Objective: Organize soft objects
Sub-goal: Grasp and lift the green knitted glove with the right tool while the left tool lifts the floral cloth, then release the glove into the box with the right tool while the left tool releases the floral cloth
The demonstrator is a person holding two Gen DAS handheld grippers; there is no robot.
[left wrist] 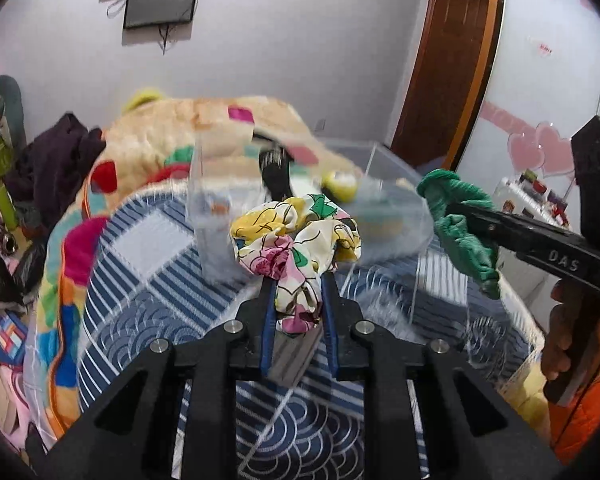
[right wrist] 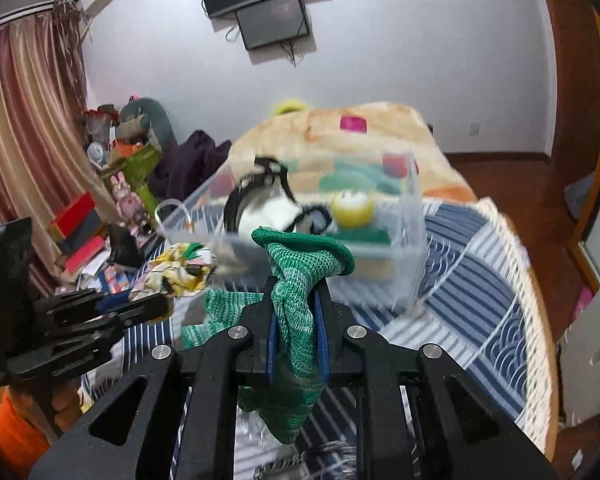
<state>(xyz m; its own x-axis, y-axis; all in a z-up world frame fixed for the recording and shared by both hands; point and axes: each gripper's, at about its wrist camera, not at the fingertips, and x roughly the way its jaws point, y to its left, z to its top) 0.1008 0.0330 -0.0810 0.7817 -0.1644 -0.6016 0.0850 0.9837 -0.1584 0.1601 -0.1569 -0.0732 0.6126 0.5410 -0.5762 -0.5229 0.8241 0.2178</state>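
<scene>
Left wrist: left gripper (left wrist: 298, 300) pinches a floral satin scrunchie (left wrist: 296, 240), held above the striped blue bedspread (left wrist: 148, 248) just short of the clear plastic bin (left wrist: 384, 184), probably for dropping in. Right wrist: right gripper (right wrist: 296, 316) clamps a green knitted cloth (right wrist: 300, 304) near the same bin, which already holds soft items.

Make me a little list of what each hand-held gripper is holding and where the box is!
left hand-held gripper: shut on the flowery scrunchie
right hand-held gripper: shut on the green knit cloth
clear box: on the striped bed cover, ahead of both grippers
inside the box: a yellow round thing, black-and-white fabric; blurred
both held items: not yet in the box
</scene>
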